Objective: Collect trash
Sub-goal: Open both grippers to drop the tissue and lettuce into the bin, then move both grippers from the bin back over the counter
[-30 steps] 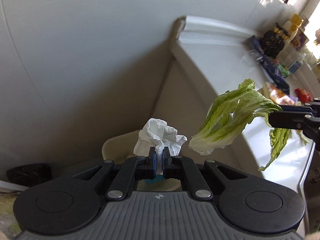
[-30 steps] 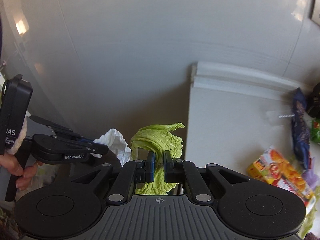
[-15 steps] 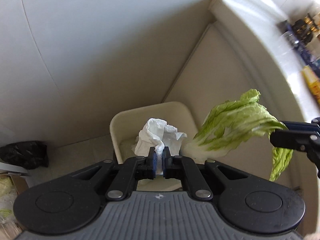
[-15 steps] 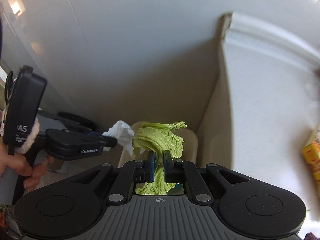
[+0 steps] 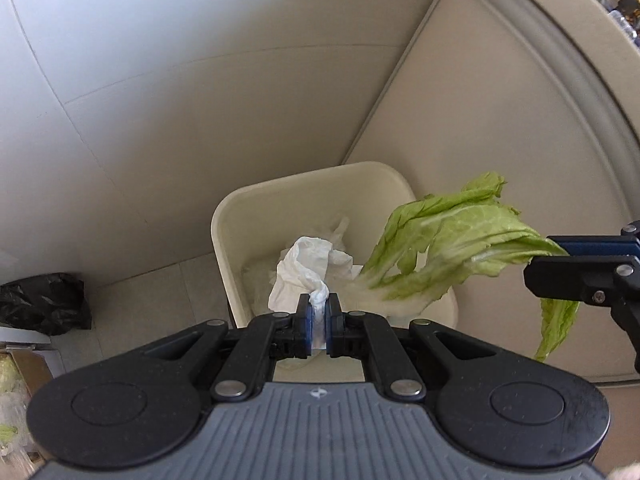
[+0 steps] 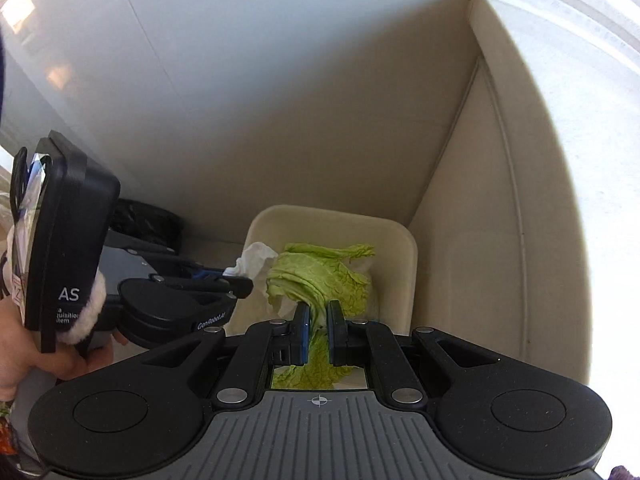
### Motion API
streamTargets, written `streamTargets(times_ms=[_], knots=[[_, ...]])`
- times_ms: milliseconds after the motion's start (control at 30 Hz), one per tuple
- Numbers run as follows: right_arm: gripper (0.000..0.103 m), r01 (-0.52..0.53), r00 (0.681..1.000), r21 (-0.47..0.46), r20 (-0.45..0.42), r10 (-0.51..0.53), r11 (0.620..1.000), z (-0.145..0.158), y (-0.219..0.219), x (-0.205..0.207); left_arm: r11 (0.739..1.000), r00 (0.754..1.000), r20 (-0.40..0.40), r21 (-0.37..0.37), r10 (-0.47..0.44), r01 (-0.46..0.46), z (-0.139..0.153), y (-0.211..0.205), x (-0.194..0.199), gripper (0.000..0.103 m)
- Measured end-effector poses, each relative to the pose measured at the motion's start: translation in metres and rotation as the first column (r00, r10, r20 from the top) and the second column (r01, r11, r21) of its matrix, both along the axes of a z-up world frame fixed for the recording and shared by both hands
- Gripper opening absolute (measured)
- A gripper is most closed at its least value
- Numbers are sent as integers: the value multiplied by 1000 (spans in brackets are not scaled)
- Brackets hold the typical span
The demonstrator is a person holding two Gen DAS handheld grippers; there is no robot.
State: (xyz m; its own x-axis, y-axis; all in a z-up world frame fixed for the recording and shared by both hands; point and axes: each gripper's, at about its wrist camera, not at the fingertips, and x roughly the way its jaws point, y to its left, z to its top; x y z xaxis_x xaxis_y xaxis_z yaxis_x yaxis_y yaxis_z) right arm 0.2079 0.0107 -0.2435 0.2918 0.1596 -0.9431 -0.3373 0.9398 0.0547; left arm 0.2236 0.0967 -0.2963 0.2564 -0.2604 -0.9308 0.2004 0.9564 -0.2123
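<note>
1. Over the floor corner where wall meets cabinet: one cream waste bin [image 5: 256, 216], rectangular with rounded corners, top uncovered, standing against the cabinet side [image 5: 500, 160]. A thin translucent liner or bag seems to lie inside; the view is too soft to be sure.
2. One crumpled tissue [image 5: 304, 268], white, wadded and creased, held above the bin's mouth. Its lower twist runs down between the pads of the left gripper [image 5: 318, 320].
3. Left gripper: black body, blue pads, jaws nearly pressed together and pinching the tissue. In the right wrist view it reaches in from the left side [image 6: 240, 286], with the tissue [image 6: 256, 258] at its tip and a person's hand [image 6: 24, 352] on its handle.
4. One leaf of napa cabbage [image 6: 316, 276], pale green, ruffled and veined, with a white stalk end [image 5: 368, 292] that hangs over the bin's right rim.
5. Right gripper [image 6: 318, 320]: jaws narrowly parted, clamping the leaf near its leafy end; a loose strip droops below the fingers [image 5: 576, 276].
6. One black bag [image 5: 44, 304], crumpled, on the floor left of the bin, apart from it.
</note>
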Motion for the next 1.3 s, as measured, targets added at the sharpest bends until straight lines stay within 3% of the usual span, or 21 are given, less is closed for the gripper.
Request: streamTargets(times_ms=[300,400,500,567,667,1133,1300], knots=[[15,15,1000,13,-19,-14,1000,1,11,-3,1000,1000,-9,5,2,-2,2,3,-3,7],[18,22,999,43,-25,-20,999,0,12,-1,1000,1000,-21,5,-2,2,1,2,-3,21],[34,40,999,74,-36,-37,996,6,9,-1,1000,1000,-21,10,-2,2,2,0,-3,29],[38,38,999,85,-35,-35,996,10,8,-2,1000,1000,-20,16,-5,6,4,-1,-5,35],[39,30,999,86,-31,-28,996,14,7,-5,1000,1000,-13,23,-6,7,7,-4,-6,40],[39,8,1000,100,-2,-8,995,31,1,-17,1000,1000,11,29,6,-6,16,-3,-8,43],[39,8,1000,109,14,-10,994,29,3,-20,1000,1000,24,26,13,-14,25,1,-14,50]])
